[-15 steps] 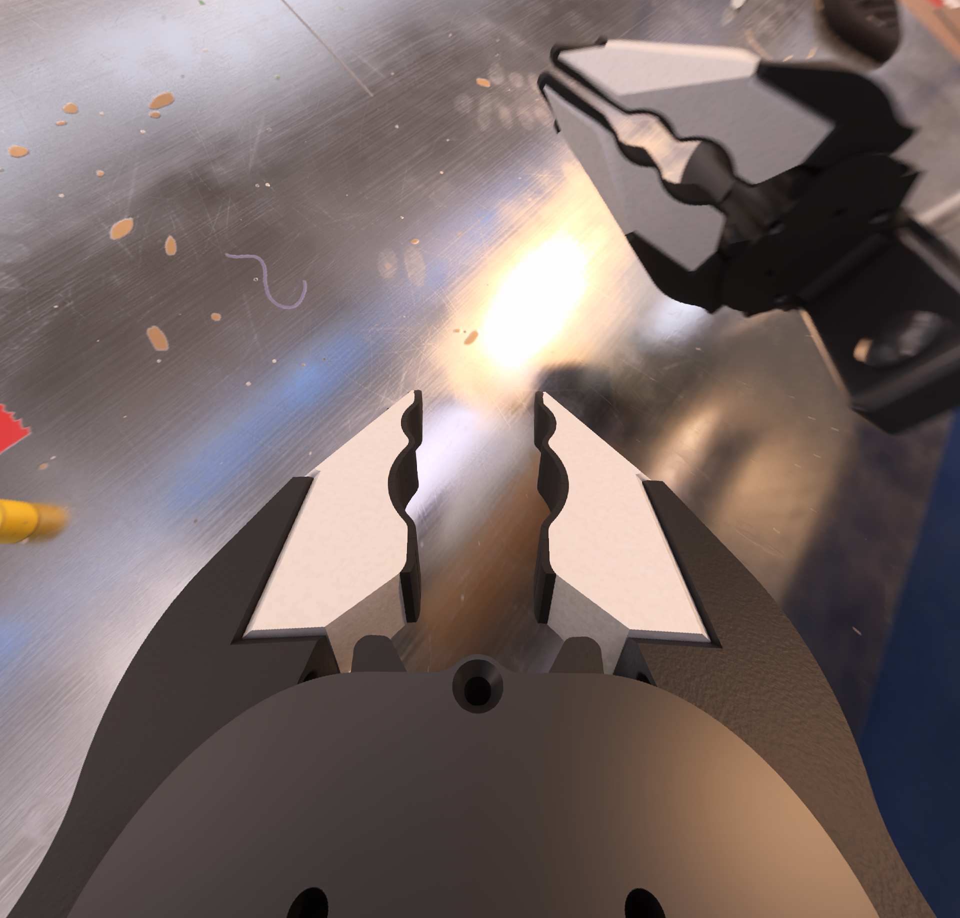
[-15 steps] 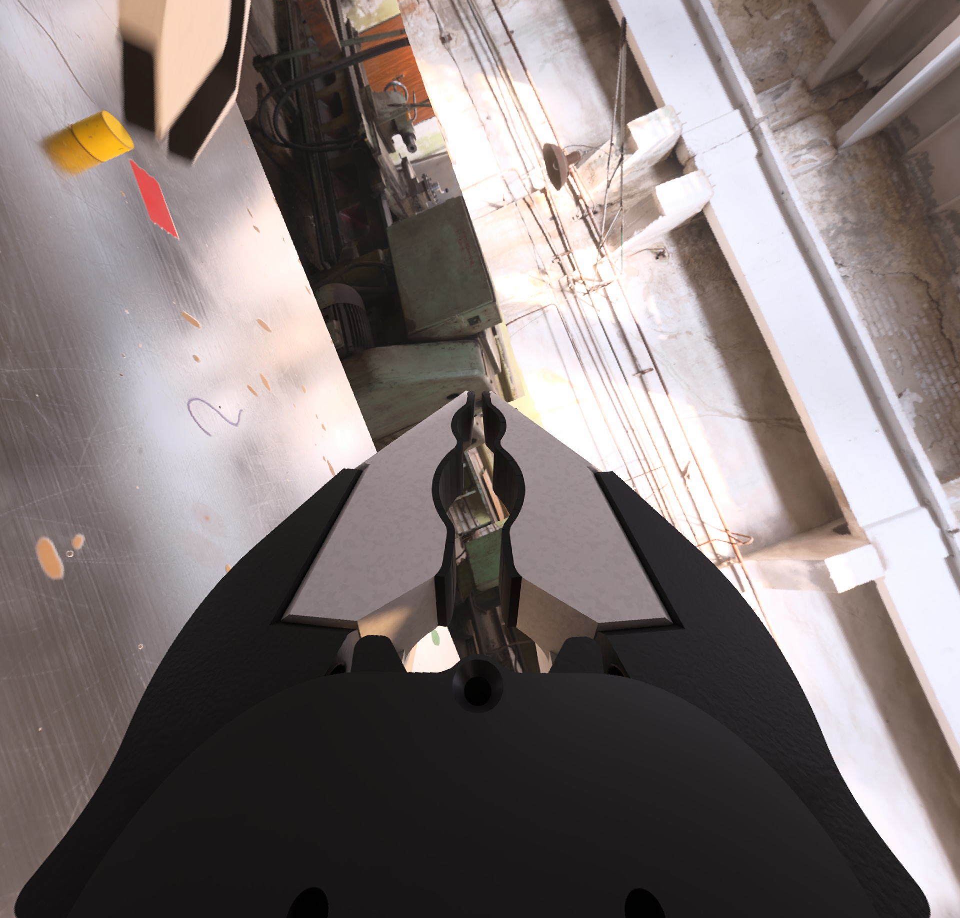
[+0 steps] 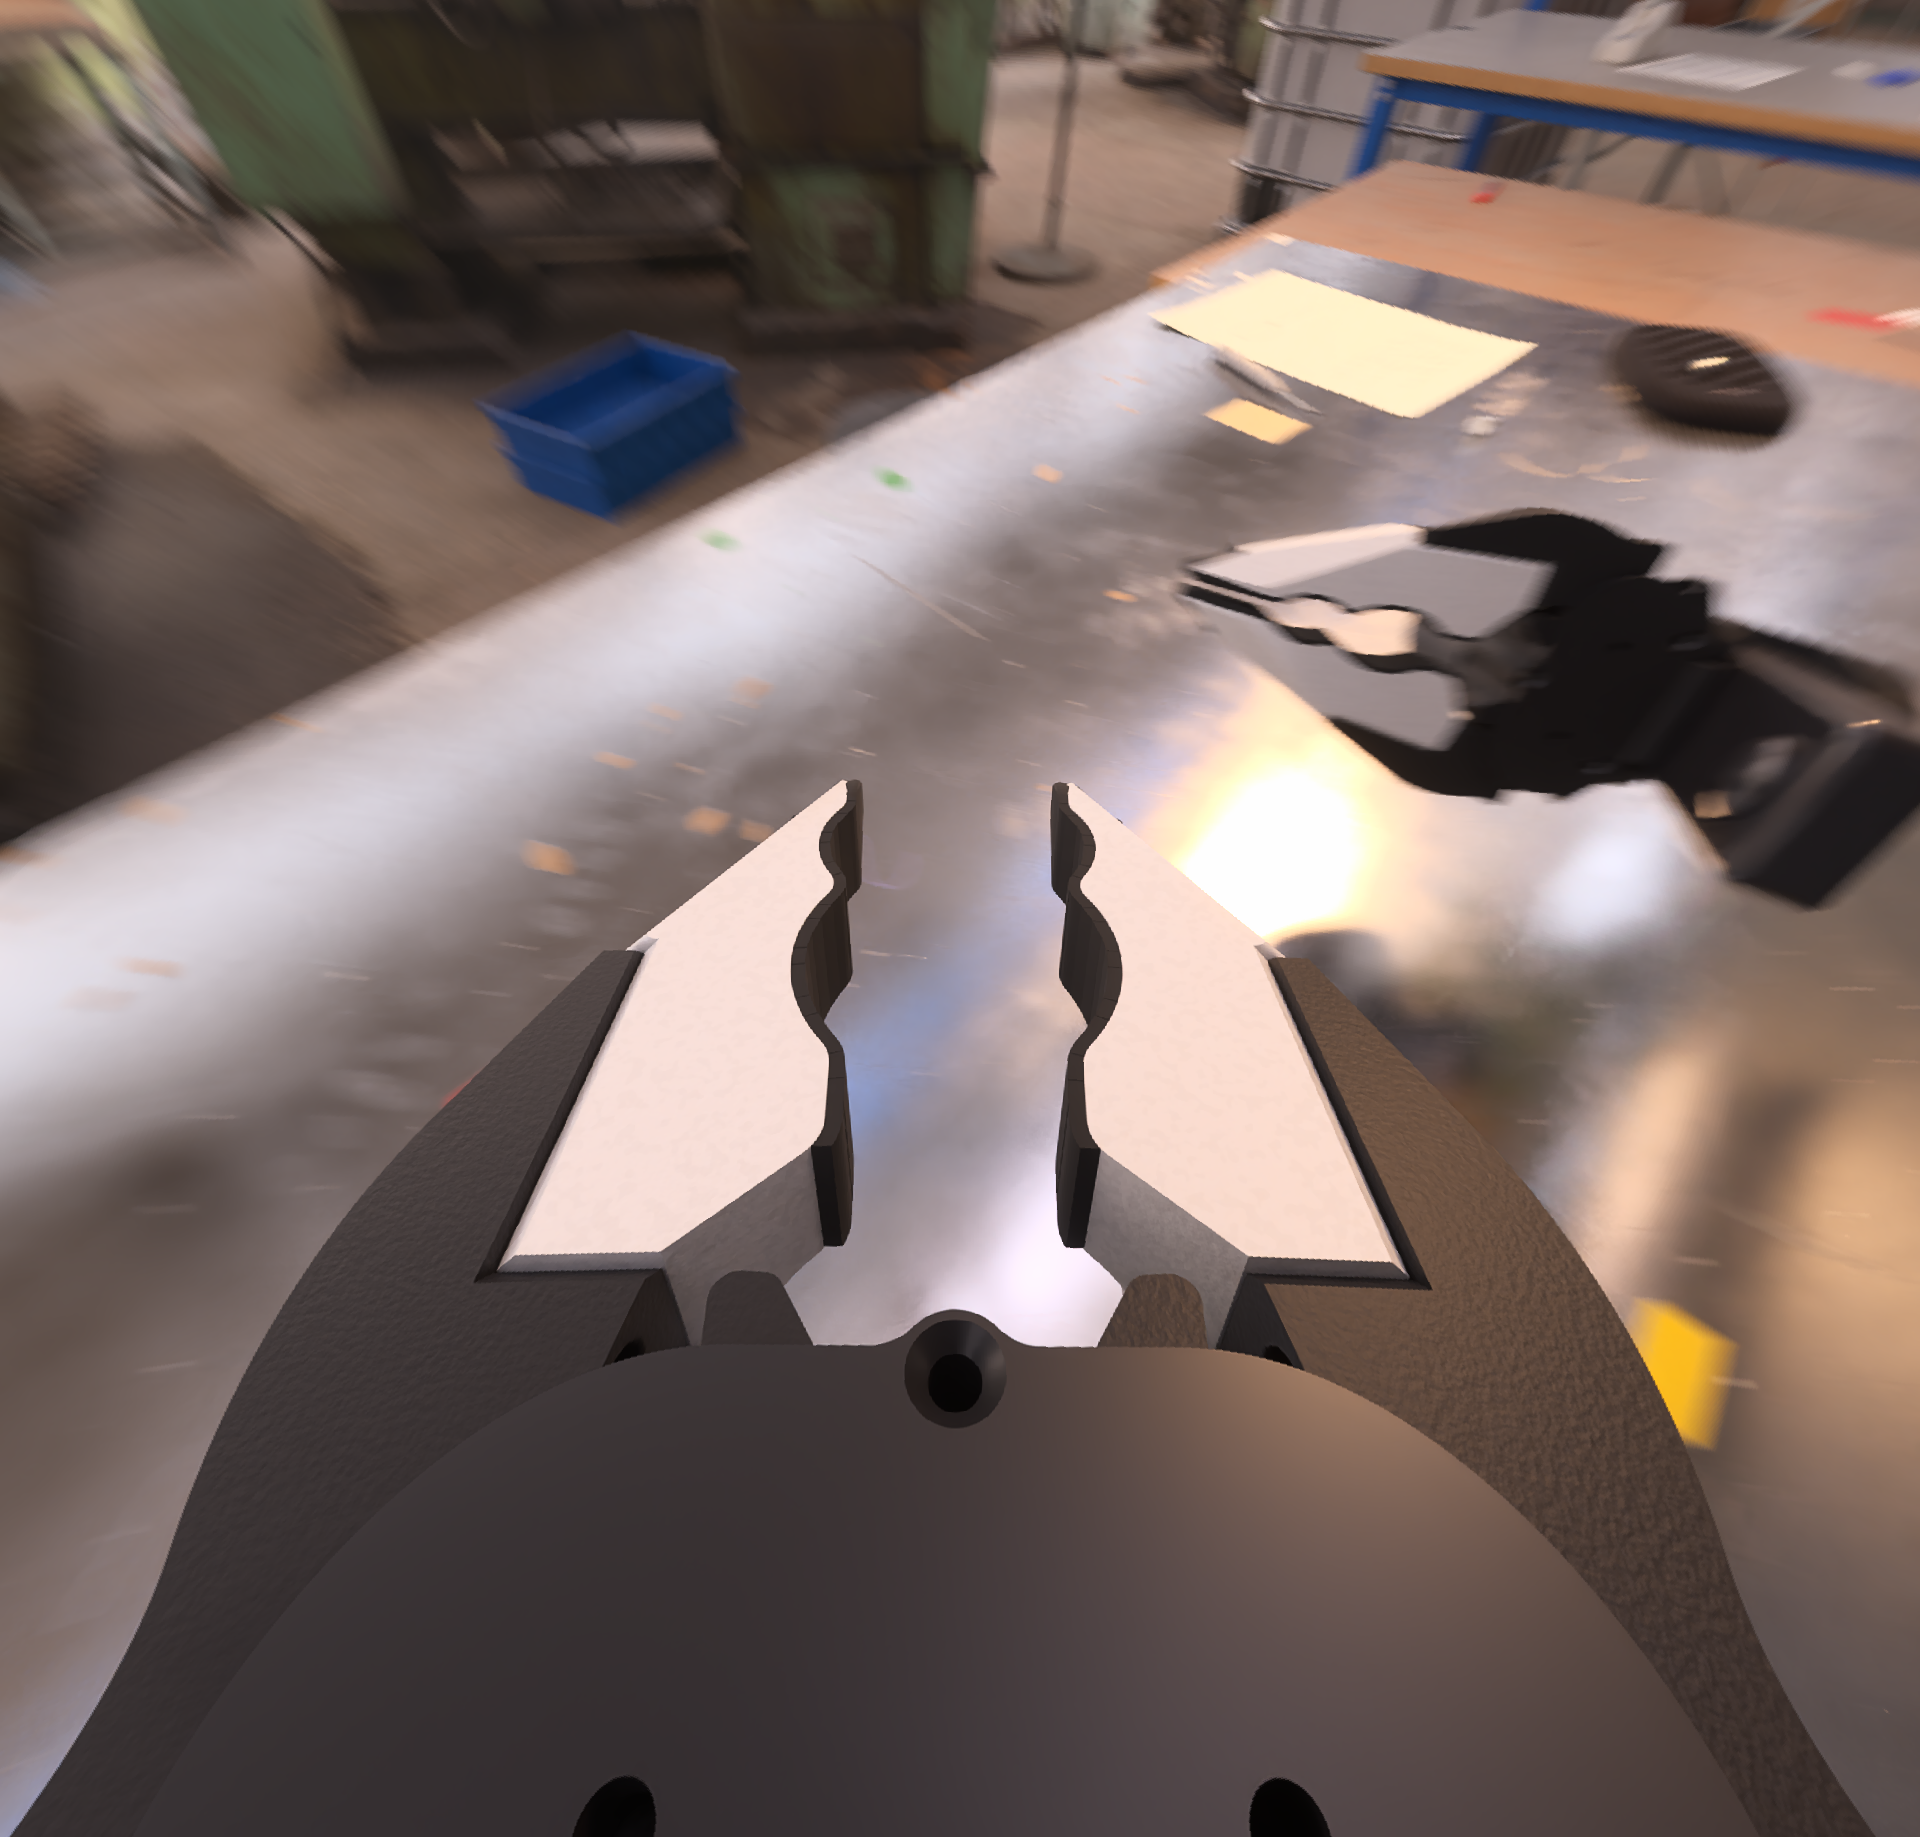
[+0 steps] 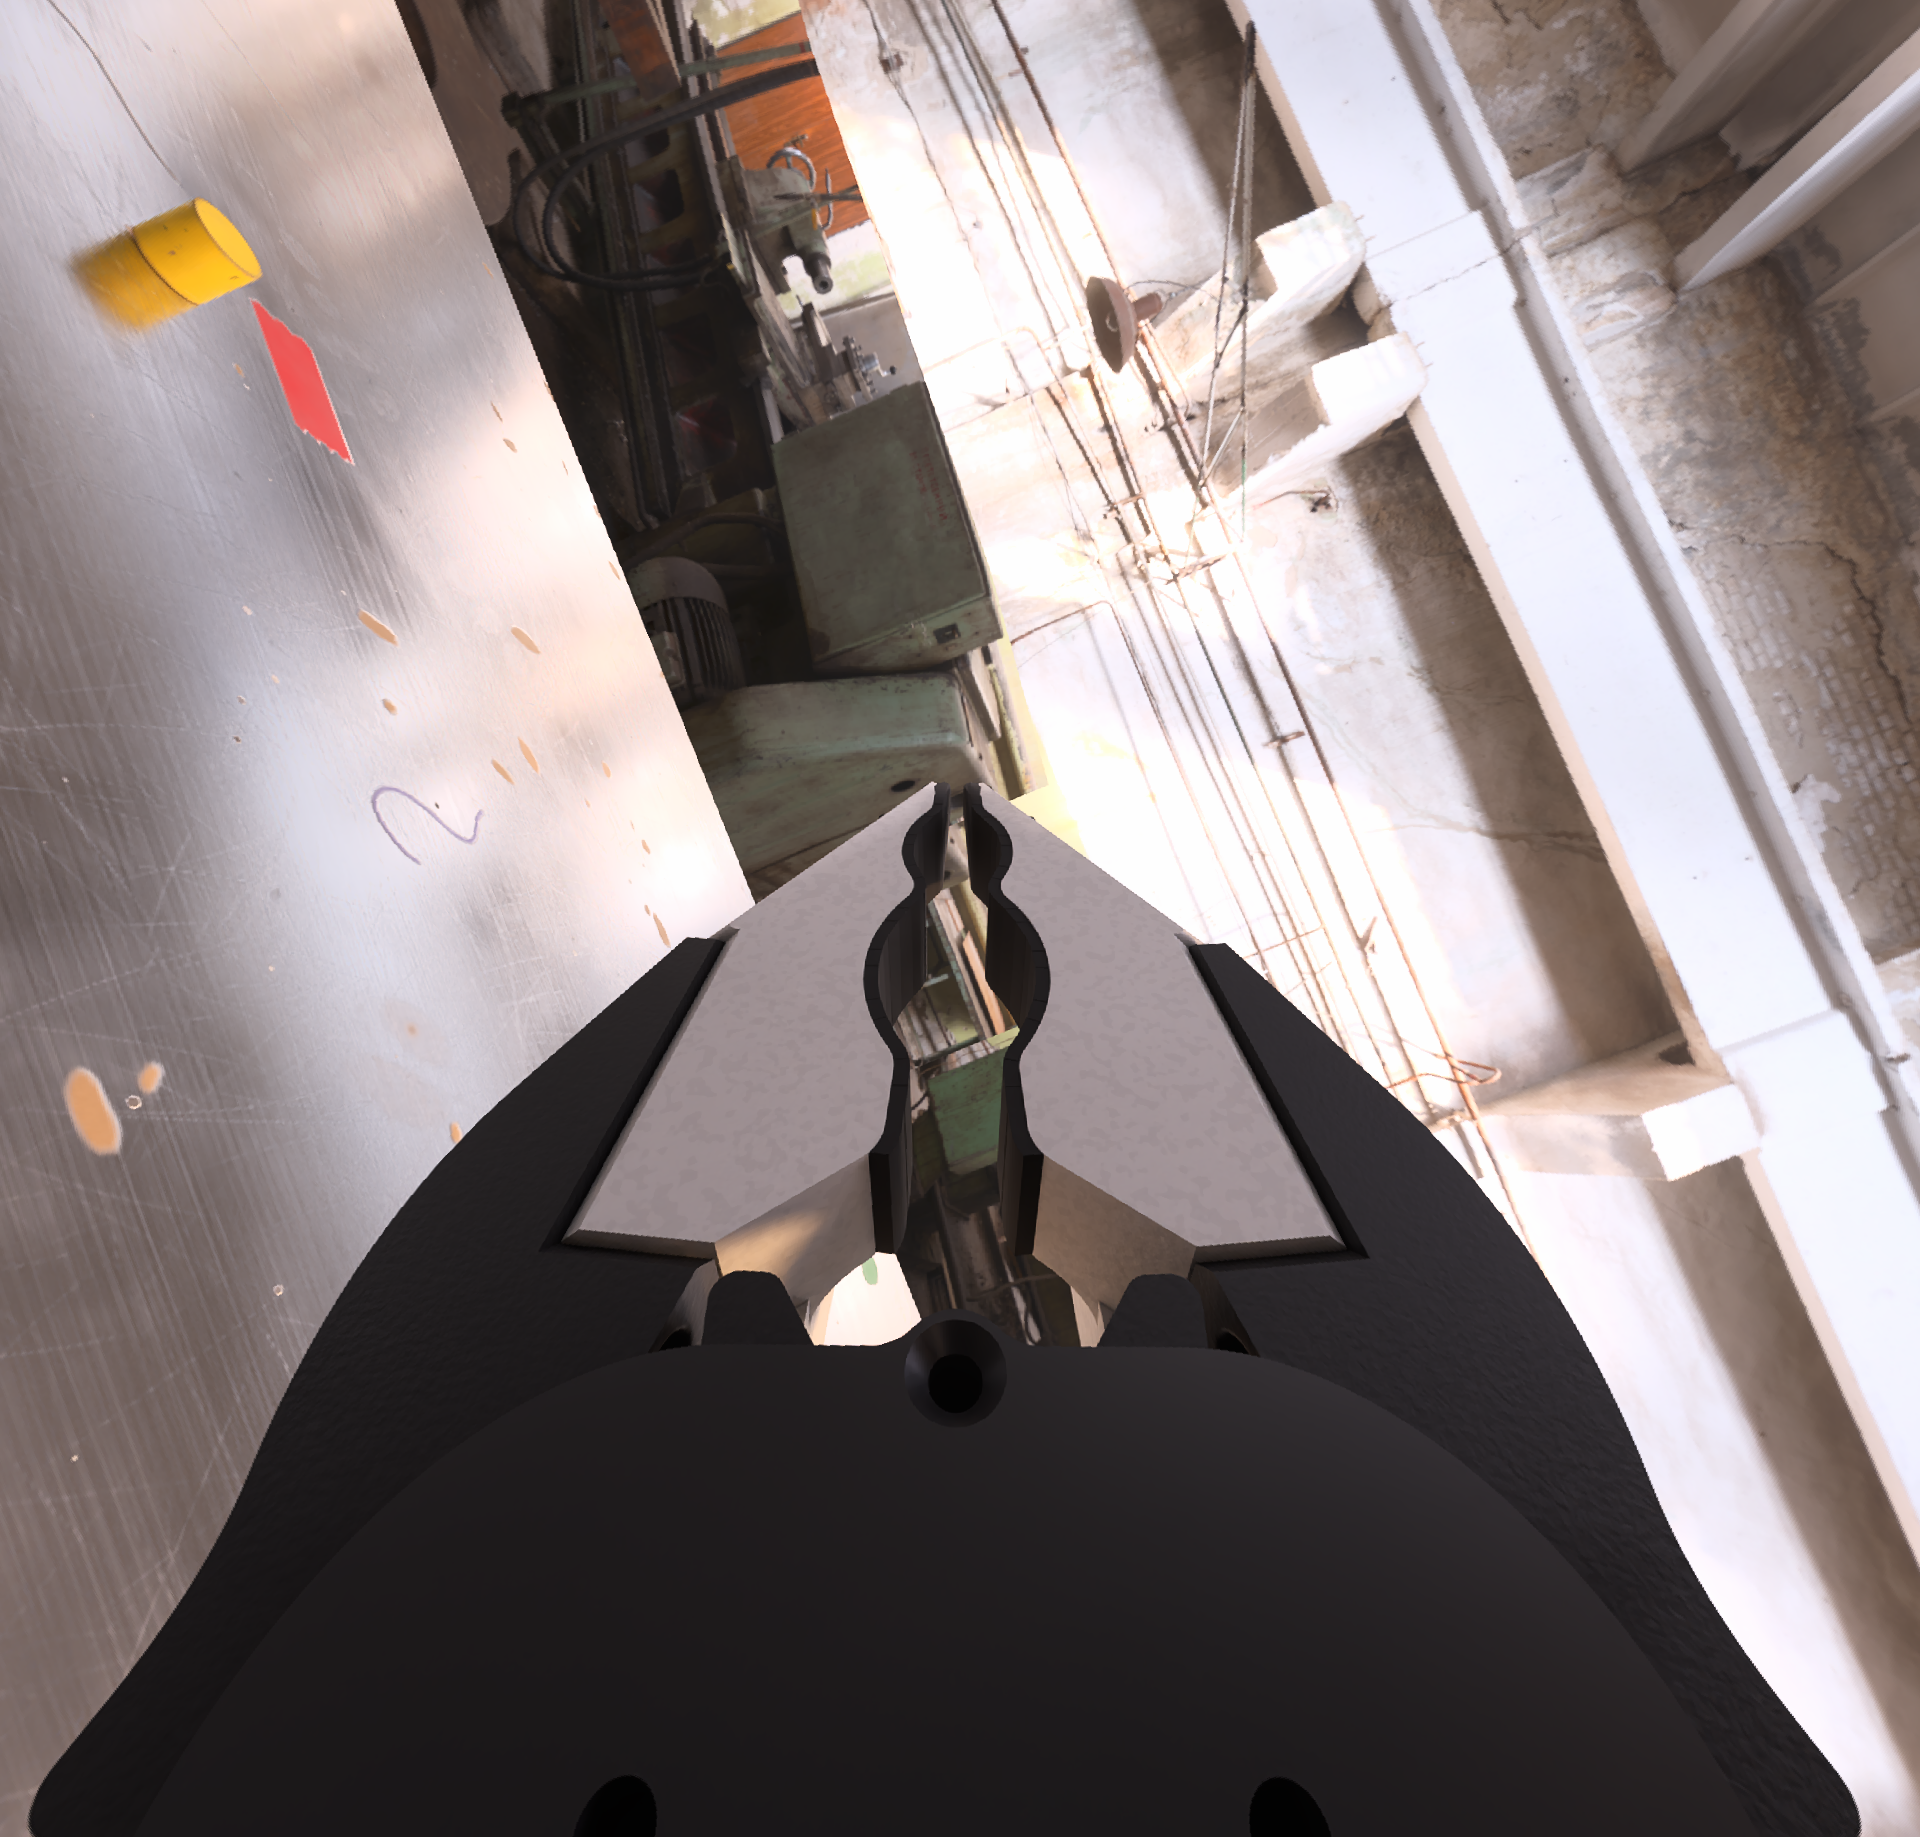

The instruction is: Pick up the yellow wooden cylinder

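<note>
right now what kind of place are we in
Most likely a factory workshop or machine shop. A scratched metal worktable sits among old green machines, with a blue plastic crate on the floor and a blue-framed workbench behind.

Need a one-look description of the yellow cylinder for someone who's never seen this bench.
Start at the scratched, shiny metal tabletop, then find the red scrap with a jagged edge near its far side. The yellow wooden cylinder lies right beside it: short, stubby, the only solid yellow thing there, not a flat mark.

No legible text, labels, numbers or signs anywhere
</note>
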Controlling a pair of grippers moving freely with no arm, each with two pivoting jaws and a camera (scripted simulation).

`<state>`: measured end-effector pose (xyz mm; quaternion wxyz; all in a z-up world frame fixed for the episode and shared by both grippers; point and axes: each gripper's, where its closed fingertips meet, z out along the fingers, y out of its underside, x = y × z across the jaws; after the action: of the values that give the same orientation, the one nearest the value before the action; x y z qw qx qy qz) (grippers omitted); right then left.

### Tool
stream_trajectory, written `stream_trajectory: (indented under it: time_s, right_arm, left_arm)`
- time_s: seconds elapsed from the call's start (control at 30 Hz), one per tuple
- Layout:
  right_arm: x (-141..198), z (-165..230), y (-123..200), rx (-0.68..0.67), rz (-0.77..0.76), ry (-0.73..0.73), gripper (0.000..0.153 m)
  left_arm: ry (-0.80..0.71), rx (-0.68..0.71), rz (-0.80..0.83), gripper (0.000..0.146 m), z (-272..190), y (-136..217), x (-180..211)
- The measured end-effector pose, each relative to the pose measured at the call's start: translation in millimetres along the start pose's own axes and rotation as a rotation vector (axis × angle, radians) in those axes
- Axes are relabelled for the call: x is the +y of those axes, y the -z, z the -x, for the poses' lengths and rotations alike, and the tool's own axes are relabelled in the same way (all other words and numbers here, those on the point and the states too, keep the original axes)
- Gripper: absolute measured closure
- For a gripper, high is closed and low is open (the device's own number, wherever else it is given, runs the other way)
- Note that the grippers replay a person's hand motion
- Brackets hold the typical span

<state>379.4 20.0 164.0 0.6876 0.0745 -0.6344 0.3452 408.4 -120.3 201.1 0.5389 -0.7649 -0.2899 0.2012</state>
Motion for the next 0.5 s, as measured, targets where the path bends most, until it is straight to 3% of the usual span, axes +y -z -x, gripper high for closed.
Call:
stream_trajectory:
  time_s: [0.07, 0.13, 0.3, 0.4, 0.5]
  right_arm:
    - [0, 0, 0, -0.001, 0.0, -0.003, 0.15]
    - [1, 0, -1, -0.004, 0.0, -0.006, 0.15]
    - [1, -1, -2, -0.006, -0.004, -0.054, 0.15]
    - [2, 0, -2, -0.006, 0.003, -0.033, 0.15]
    - [3, 1, -2, -0.008, 0.011, -0.012, 0.15]
  left_arm:
    - [-0.139, -0.103, -0.033, 0.108, 45, 22, -10]
    - [-0.246, -0.129, 0.066, 0.102, 85, 28, 2]
    - [-0.412, 0.06, 0.472, 0.097, 133, 6, 74]
    - [-0.446, 0.135, 0.628, 0.083, 147, -13, 109]
    - [-0.351, 0.167, 0.733, 0.083, 158, -31, 130]
